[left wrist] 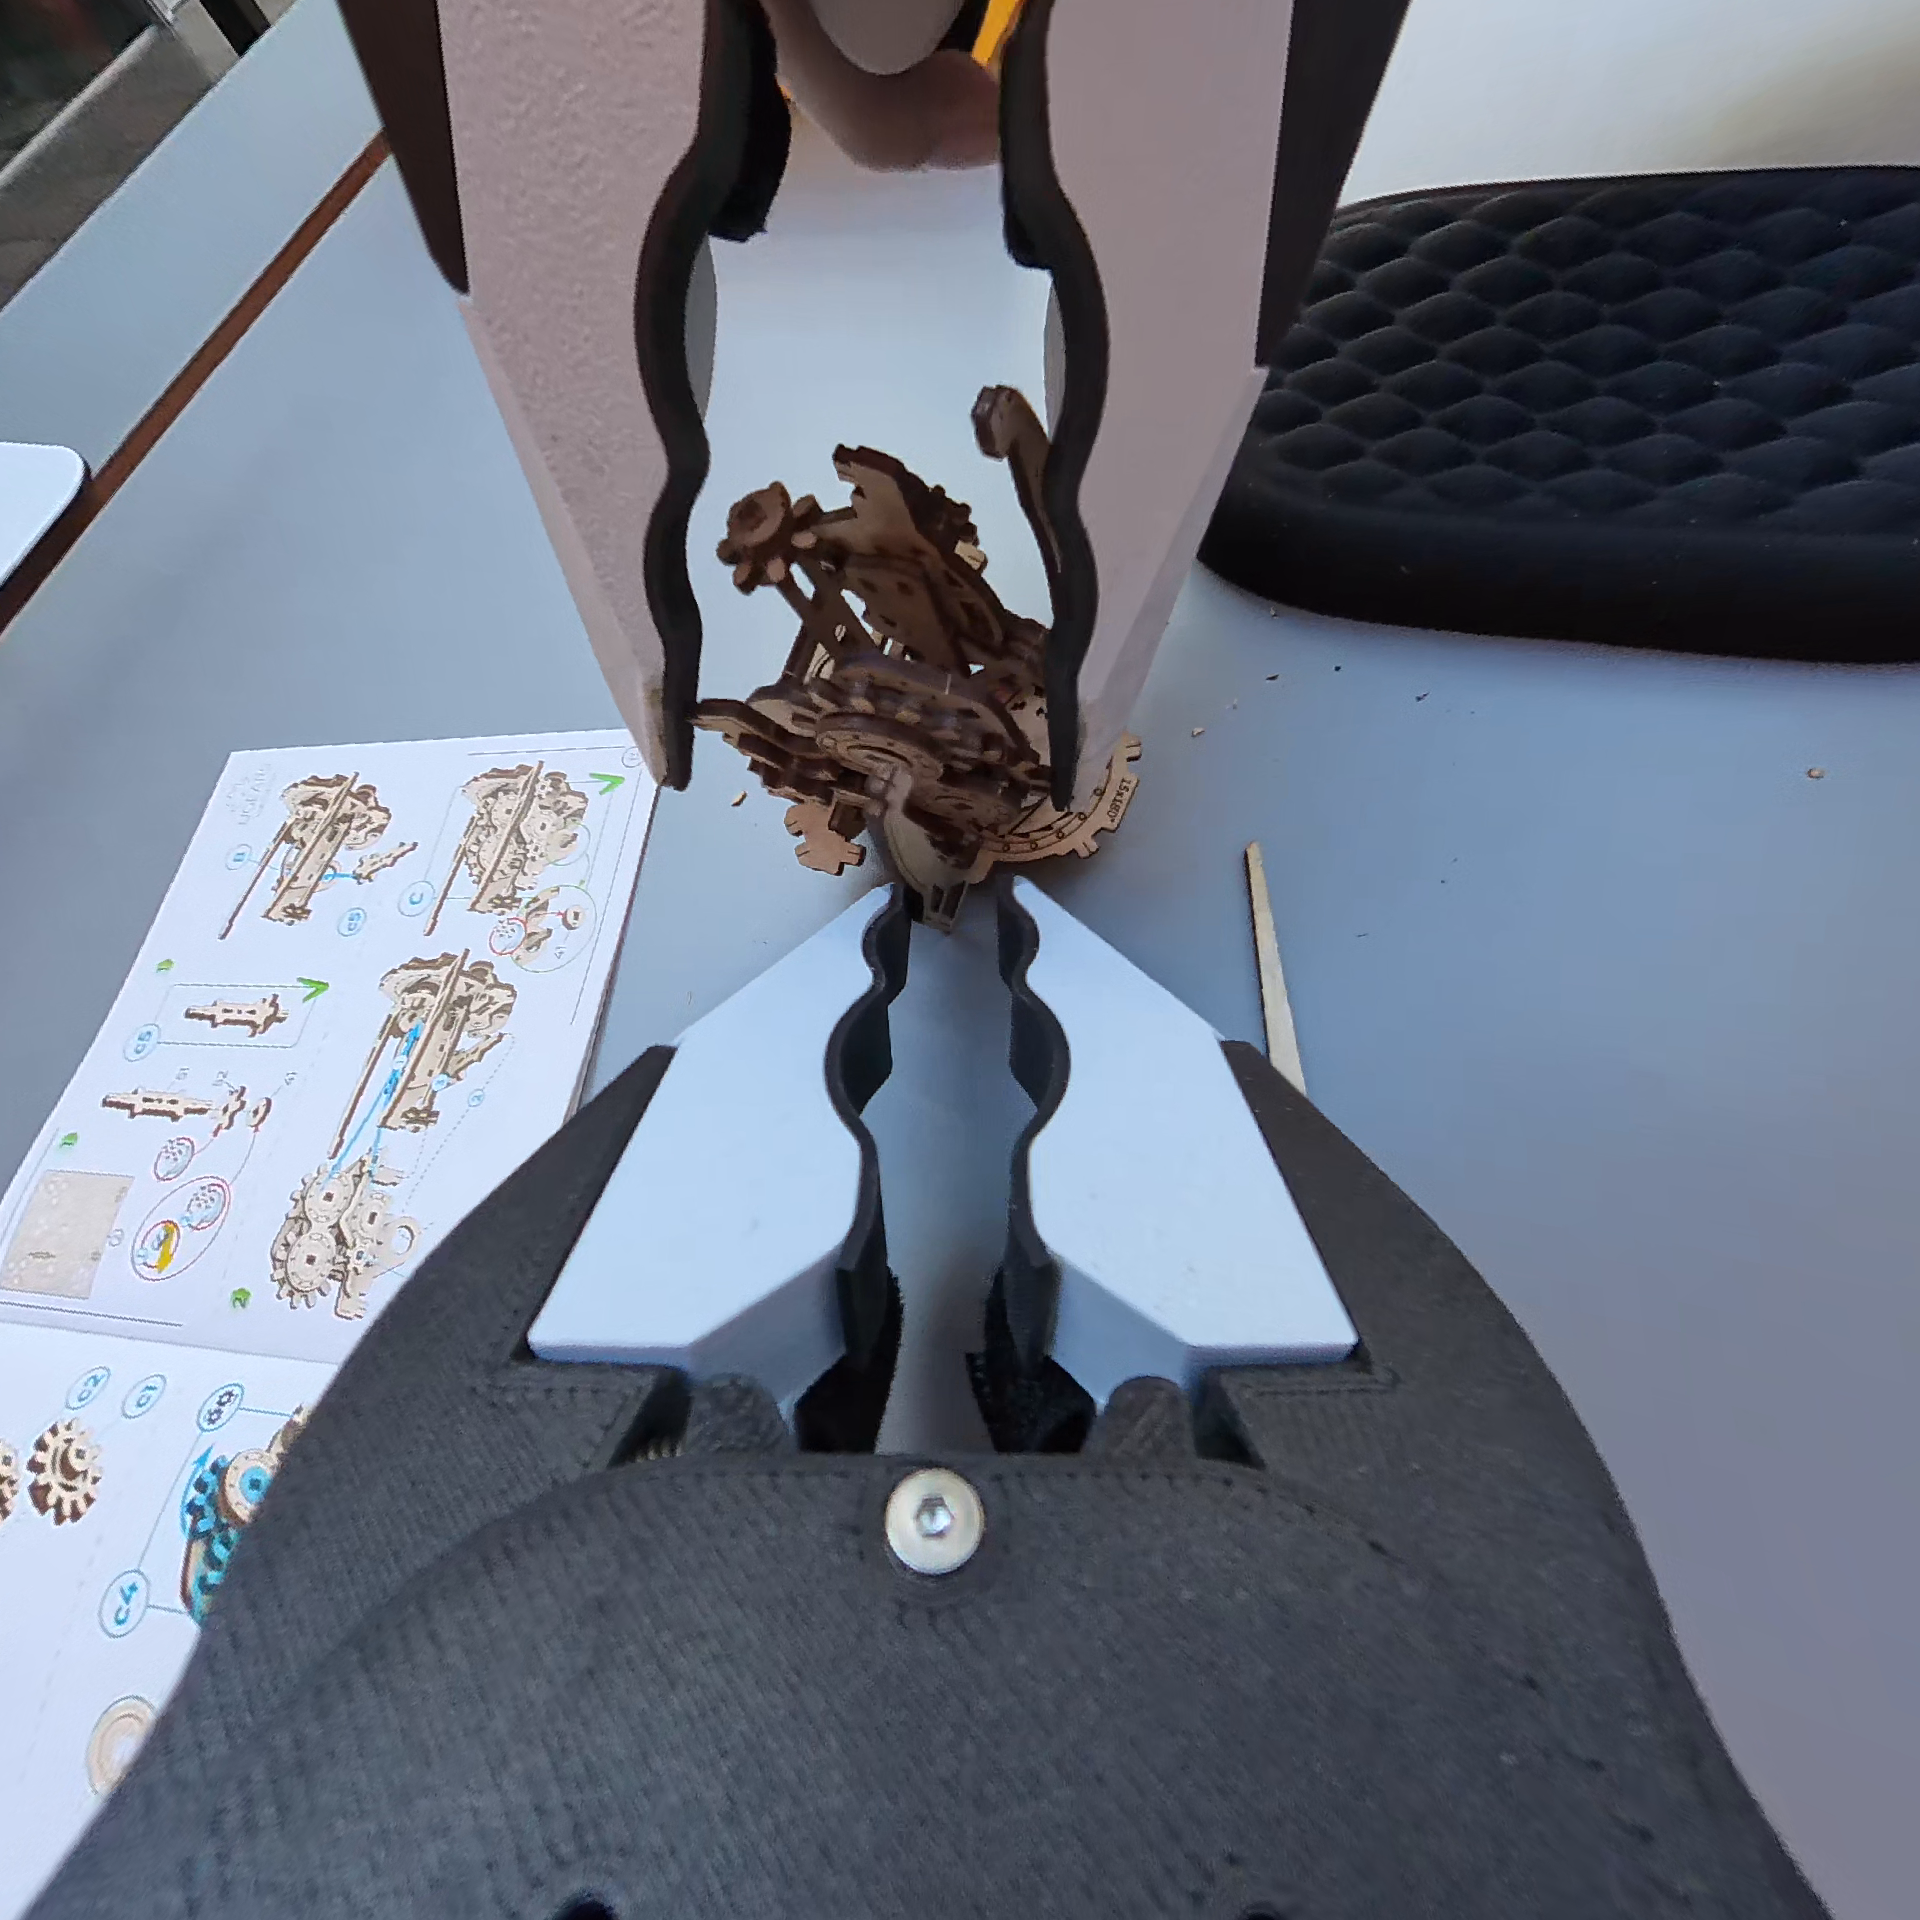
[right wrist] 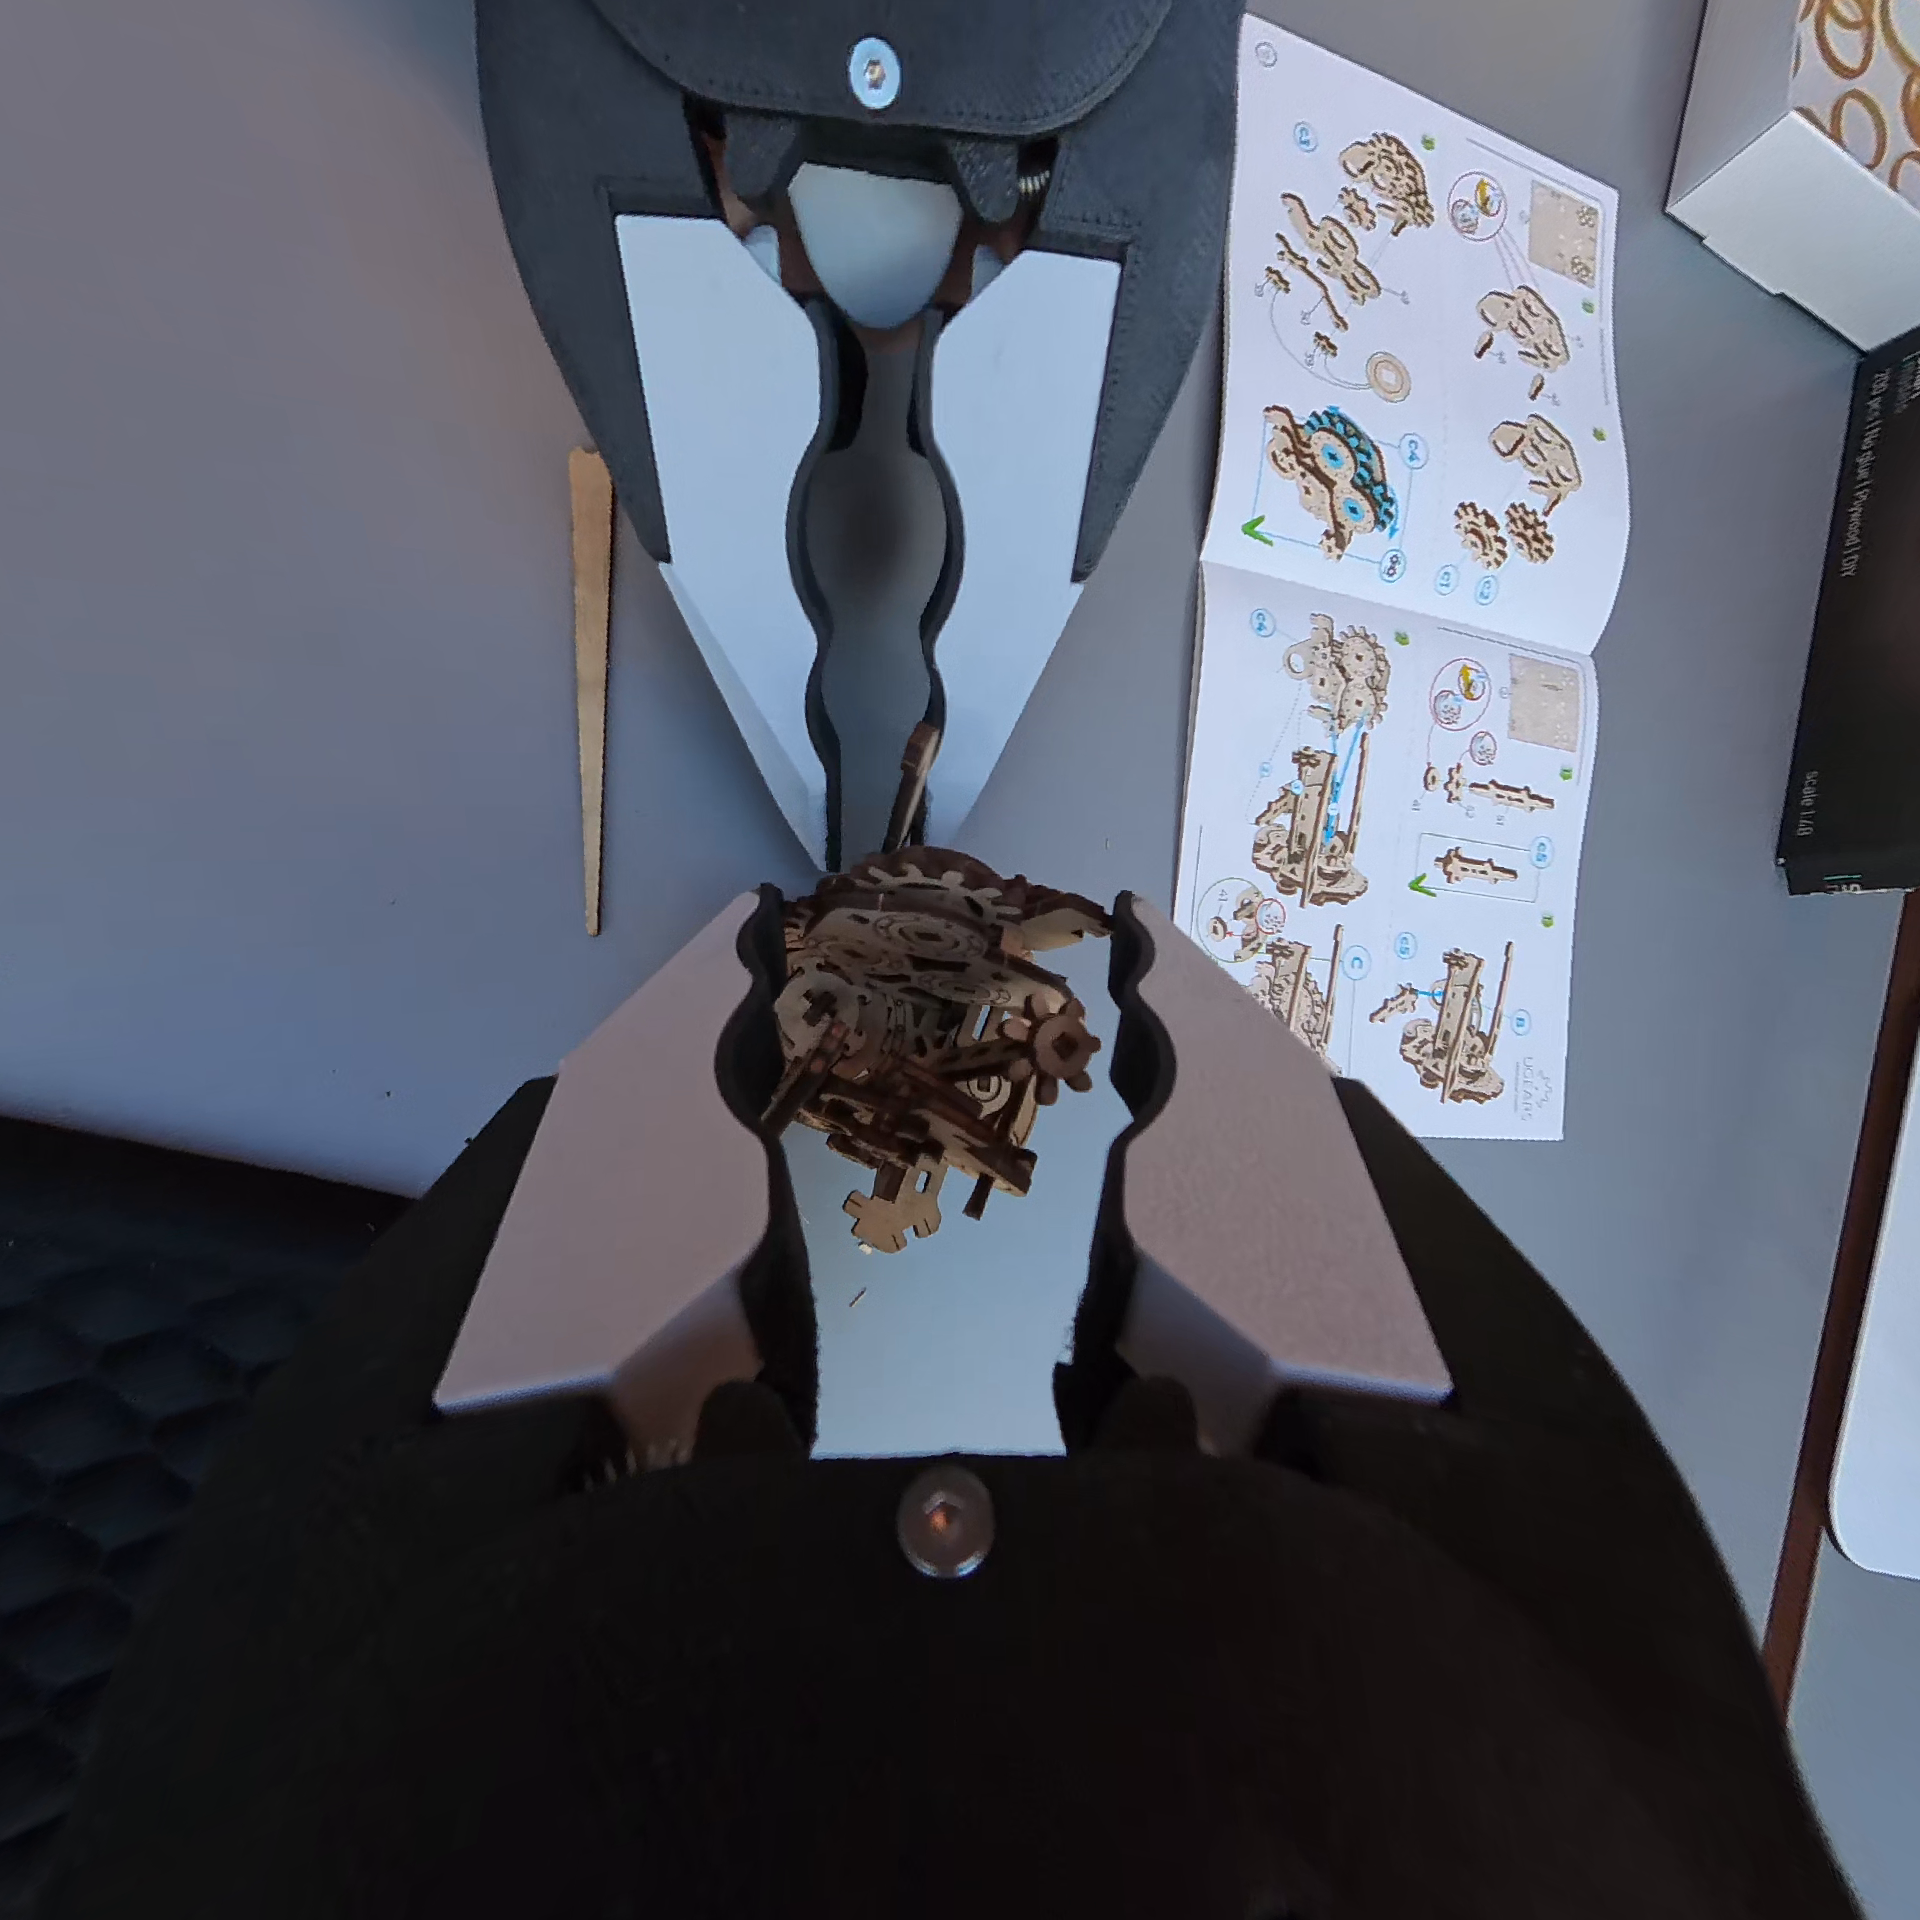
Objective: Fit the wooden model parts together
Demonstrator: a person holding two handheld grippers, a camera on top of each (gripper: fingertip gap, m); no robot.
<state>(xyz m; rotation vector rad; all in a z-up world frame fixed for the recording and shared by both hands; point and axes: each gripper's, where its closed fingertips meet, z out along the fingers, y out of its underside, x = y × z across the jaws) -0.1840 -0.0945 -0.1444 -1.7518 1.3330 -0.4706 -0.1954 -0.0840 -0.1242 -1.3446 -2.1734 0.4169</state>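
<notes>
Left wrist view: the wooden model (left wrist: 904, 717), a cluster of gears and plates, sits on the grey table (left wrist: 1558, 935) and serves as the landmark here. The left gripper (left wrist: 954, 906) comes in from below it, its fingers nearly closed, with a small wooden tab at the model's near edge at their tips; whether both pads press that tab is hard to tell from this angle. The right gripper (left wrist: 868, 779) reaches in from the far side, its fingers spread around the model's body, one tip at each flank. A curved wooden lever (left wrist: 1013, 447) stands up beside its right-hand finger. Left of the model lies an open instruction sheet (left wrist: 312, 1039); right of it, a thin wooden stick (left wrist: 1273, 966); beyond that to the far right, a black quilted cushion (left wrist: 1610, 416).

Right wrist view: the wooden model (right wrist: 925, 1029) lies between the right gripper (right wrist: 940, 920) fingers, which hold wide on either side of it. Just beyond the model the left gripper (right wrist: 883, 831) points towards it, narrowly parted, a thin wooden piece at its tips. The stick (right wrist: 590, 686) is left of the model, the instruction sheet (right wrist: 1403, 623) right of it, and a white box (right wrist: 1787, 156) and a dark box (right wrist: 1860, 623) lie farther right.
</notes>
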